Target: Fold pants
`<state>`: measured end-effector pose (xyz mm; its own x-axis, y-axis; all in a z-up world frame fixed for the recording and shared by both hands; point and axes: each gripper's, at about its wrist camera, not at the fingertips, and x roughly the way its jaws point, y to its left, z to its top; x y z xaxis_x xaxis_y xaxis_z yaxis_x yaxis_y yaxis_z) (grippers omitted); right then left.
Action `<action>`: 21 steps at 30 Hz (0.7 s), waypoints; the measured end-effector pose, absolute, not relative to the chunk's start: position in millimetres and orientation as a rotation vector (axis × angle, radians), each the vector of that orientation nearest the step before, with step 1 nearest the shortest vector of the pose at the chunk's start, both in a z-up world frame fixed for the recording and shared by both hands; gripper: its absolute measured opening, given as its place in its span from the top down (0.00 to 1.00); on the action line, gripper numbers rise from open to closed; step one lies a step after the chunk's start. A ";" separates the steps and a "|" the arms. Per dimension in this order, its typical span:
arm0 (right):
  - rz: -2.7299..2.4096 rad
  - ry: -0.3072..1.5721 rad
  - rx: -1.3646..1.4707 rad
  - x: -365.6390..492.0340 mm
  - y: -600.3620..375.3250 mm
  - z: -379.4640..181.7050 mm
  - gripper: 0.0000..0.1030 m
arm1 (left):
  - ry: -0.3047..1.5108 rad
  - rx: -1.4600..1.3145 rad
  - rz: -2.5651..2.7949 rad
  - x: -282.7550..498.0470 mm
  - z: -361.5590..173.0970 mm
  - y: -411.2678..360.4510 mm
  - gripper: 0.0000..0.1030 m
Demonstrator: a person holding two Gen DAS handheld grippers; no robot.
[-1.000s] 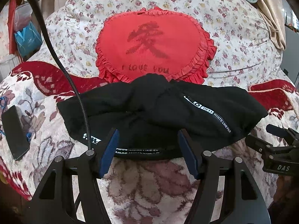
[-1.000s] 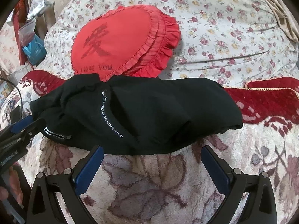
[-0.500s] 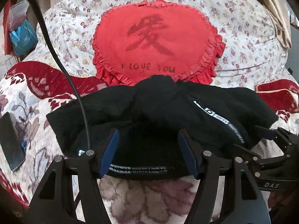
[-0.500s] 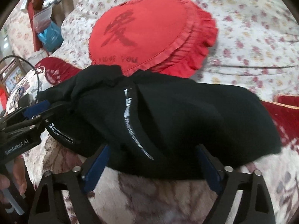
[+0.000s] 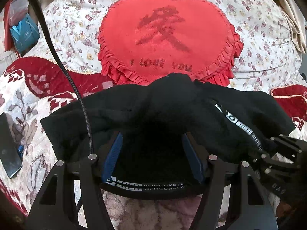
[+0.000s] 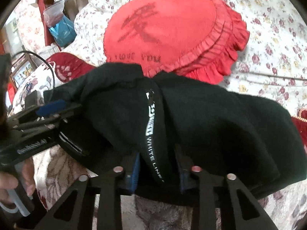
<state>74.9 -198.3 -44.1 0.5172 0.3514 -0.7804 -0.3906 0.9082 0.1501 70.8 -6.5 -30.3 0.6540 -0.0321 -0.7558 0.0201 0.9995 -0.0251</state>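
1. Two grippers reach into black pants [image 5: 153, 111] bunched on a floral blanket [image 5: 23, 103], just before a red heart cushion [image 5: 165, 38].
2. Left gripper [image 5: 152, 157]: spread wide, fabric draped between.
3. Right gripper [image 6: 157, 170]: pinching the pants' near edge.

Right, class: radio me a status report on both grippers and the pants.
Left gripper open, fingers astride the black pants. Right gripper narrowed onto pants' near edge. Red heart pillow just behind; pants overlap its frill.
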 end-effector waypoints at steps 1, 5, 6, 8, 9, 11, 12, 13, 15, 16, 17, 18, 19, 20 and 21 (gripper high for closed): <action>0.432 0.901 -0.066 75.2 -196.5 -38.4 0.74 | 0.859 -0.017 -0.029 71.9 -30.7 -6.2 0.37; 0.387 0.838 -0.165 91.6 -185.1 -17.9 0.77 | 0.860 -0.033 -0.026 81.4 -29.4 -2.0 0.37; 0.378 0.816 -0.177 101.8 -182.5 -8.8 0.77 | 0.857 -0.036 -0.022 85.9 -27.3 0.1 0.37; 0.365 0.777 -0.172 122.3 -179.8 9.4 0.78 | 0.840 -0.044 -0.008 94.2 -21.1 5.6 0.37; 0.358 0.746 -0.175 137.7 -175.4 22.3 0.78 | 0.827 -0.047 0.003 99.1 -16.9 9.9 0.37; 0.345 0.703 -0.192 156.6 -166.3 37.2 0.78 | 0.806 -0.054 0.028 110.0 -10.1 18.9 0.37; 0.343 0.681 -0.202 169.1 -158.8 44.4 0.78 | 0.800 -0.055 0.043 113.9 -8.8 22.7 0.37; 0.340 0.658 -0.210 181.4 -149.3 50.5 0.78 | 0.797 -0.056 0.062 119.1 -8.0 27.9 0.37; 0.339 0.624 -0.220 197.8 -134.1 55.6 0.78 | 0.800 -0.069 0.088 127.3 -9.0 38.2 0.37; 0.341 0.610 -0.226 206.2 -126.1 55.4 0.78 | 0.806 -0.079 0.104 131.6 -11.2 44.4 0.37; 0.342 0.602 -0.232 215.4 -117.3 52.8 0.78 | 0.812 -0.084 0.118 134.1 -13.5 48.3 0.37; 0.339 0.599 -0.238 225.6 -108.1 47.0 0.78 | 0.826 -0.087 0.138 136.9 -17.2 53.2 0.37; 0.341 0.597 -0.242 232.5 -101.4 40.5 0.78 | 0.841 -0.091 0.151 138.6 -21.5 57.2 0.37; 0.347 0.604 -0.253 240.5 -92.4 30.0 0.78 | 0.860 -0.100 0.161 139.8 -26.7 62.1 0.37; 0.344 0.614 -0.262 245.1 -87.1 22.9 0.78 | 0.872 -0.107 0.166 139.9 -30.3 65.7 0.37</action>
